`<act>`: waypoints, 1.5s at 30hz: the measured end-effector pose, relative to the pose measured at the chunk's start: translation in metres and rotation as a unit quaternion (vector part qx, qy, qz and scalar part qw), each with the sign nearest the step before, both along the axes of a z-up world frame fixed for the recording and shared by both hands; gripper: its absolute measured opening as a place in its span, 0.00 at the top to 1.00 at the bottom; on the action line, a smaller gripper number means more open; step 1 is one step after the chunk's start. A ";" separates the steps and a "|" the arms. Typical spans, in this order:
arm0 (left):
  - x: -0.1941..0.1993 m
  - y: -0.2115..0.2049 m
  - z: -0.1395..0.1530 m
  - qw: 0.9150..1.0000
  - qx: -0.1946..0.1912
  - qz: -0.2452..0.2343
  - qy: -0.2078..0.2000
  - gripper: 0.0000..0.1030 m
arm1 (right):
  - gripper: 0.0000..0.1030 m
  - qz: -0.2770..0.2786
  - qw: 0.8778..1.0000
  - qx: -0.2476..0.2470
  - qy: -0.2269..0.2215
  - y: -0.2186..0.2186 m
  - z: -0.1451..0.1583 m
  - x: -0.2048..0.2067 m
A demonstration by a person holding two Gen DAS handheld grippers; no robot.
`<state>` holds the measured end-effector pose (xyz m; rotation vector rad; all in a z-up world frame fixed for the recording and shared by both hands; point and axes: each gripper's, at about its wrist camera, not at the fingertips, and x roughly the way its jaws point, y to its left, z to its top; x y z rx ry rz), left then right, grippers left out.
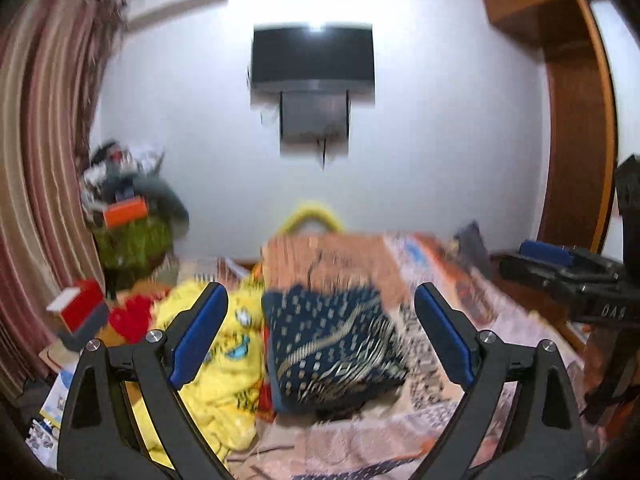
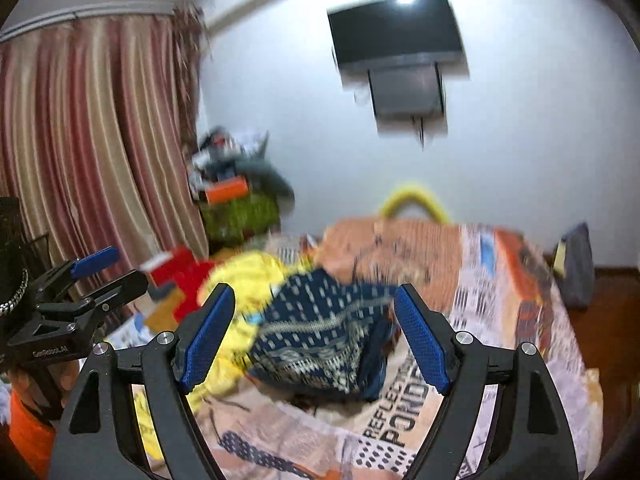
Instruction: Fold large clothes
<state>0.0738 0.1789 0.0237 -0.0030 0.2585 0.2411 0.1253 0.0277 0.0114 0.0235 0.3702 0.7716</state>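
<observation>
**Both grippers clear of a folded garment on the bed**

Both wrist views, blurred by motion. The left gripper [image 1: 320, 332] stands with its blue-padded fingers wide apart and nothing between them; the right gripper [image 2: 316, 336] is likewise spread and empty. Each also appears at the edge of the other's view, level with it and off to the side.

The navy patterned garment [image 1: 332, 344] lies on the bed [image 2: 500, 300], beyond and below both sets of jaws, touched by neither. It shows as a compact, roughly squared bundle with a thick layered edge toward the cameras, which suggests that its folding is complete or nearly so. Its exact tidiness cannot be judged through the blur.

Just beside it, toward the curtain [image 2: 100, 140], sits a crumpled yellow printed cloth [image 1: 224, 356], loose and unfolded, with a red item [image 1: 132, 320] further out. If these belong to the task, they are what remains; the yellow cloth appears the likeliest next piece. The printed bedcover in front of the bundle offers flat room for spreading it. A wall-mounted television [image 1: 312, 56] faces the bed.
</observation>
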 end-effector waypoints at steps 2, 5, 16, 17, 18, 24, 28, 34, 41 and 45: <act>-0.016 -0.011 0.009 1.000 0.008 -0.001 -0.025 0.08 | 0.23 -0.002 1.000 0.014 -0.024 -0.007 0.010 -0.020; -0.042 -0.030 0.020 0.998 0.018 0.000 -0.063 0.08 | 0.23 -0.008 0.998 0.034 -0.055 -0.016 0.021 -0.047; -0.082 -0.053 0.013 0.996 0.008 0.008 -0.087 0.07 | 0.10 -0.041 0.993 0.046 -0.100 -0.022 0.020 -0.083; -0.082 -0.053 0.010 0.996 0.007 0.010 -0.083 0.05 | 0.04 -0.046 0.993 0.046 -0.101 -0.021 0.018 -0.085; -0.082 -0.054 0.009 0.997 0.006 0.012 -0.082 0.02 | 0.00 -0.052 0.992 0.045 -0.103 -0.021 0.017 -0.085; -0.078 -0.053 -0.002 0.998 0.003 0.014 -0.062 0.01 | 0.00 -0.065 0.992 0.035 -0.106 -0.023 0.015 -0.087; -0.076 -0.053 -0.008 0.998 -0.007 0.014 -0.055 0.01 | 0.00 -0.070 0.992 0.034 -0.097 -0.026 0.014 -0.084; -0.072 -0.051 -0.013 0.999 -0.015 0.014 -0.048 0.01 | 0.00 -0.074 0.993 0.032 -0.086 -0.029 0.010 -0.081; -0.068 -0.049 -0.017 0.999 -0.023 0.018 -0.040 0.01 | 0.00 -0.072 0.994 0.029 -0.079 -0.029 0.006 -0.080; -0.068 -0.048 -0.018 0.999 -0.027 0.019 -0.038 0.01 | 0.00 -0.070 0.994 0.027 -0.076 -0.029 0.007 -0.080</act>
